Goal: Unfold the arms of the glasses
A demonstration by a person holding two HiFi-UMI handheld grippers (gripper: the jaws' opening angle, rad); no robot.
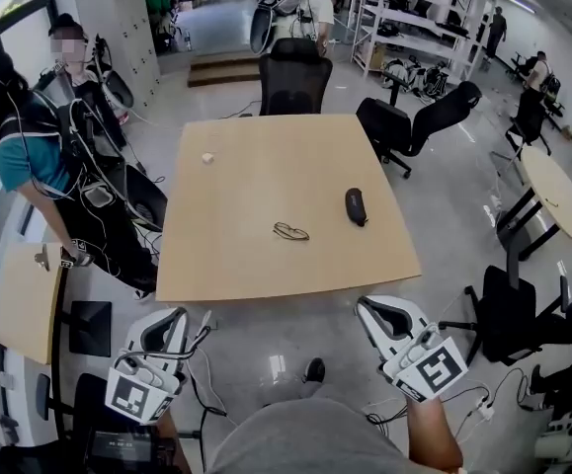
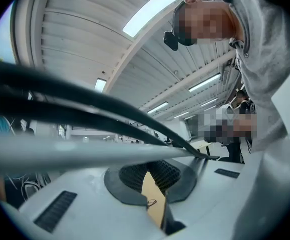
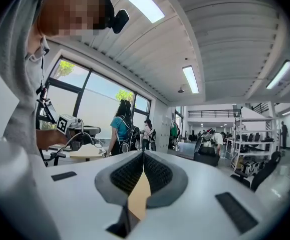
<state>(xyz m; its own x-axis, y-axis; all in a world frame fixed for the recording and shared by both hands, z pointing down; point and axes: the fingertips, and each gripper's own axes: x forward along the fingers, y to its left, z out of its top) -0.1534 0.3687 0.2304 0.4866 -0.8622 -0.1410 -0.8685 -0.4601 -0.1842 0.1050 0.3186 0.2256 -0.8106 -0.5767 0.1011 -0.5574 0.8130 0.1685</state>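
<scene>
The glasses (image 1: pixel 290 231) lie folded near the middle of the wooden table (image 1: pixel 226 255), thin dark frames with the arms tucked in. Both grippers hover off the table's near edge, close to my body. My left gripper (image 1: pixel 171 320) is shut and holds nothing. In the left gripper view the glasses (image 2: pixel 150 202) show tiny through the narrow wedge between the left gripper's (image 2: pixel 152 170) ribbed pads. My right gripper (image 1: pixel 372 308) is also shut and empty. In the right gripper view only a sliver of table (image 3: pixel 137 200) appears below the right gripper's (image 3: pixel 143 165) meeting pads.
A black glasses case (image 1: pixel 356 206) lies to the right of the glasses, and a small white object (image 1: pixel 206 158) sits far left on the table. Office chairs (image 1: pixel 293 79) stand behind it. A person with gear (image 1: pixel 39 156) stands at the left. A round table (image 1: pixel 555 194) is at right.
</scene>
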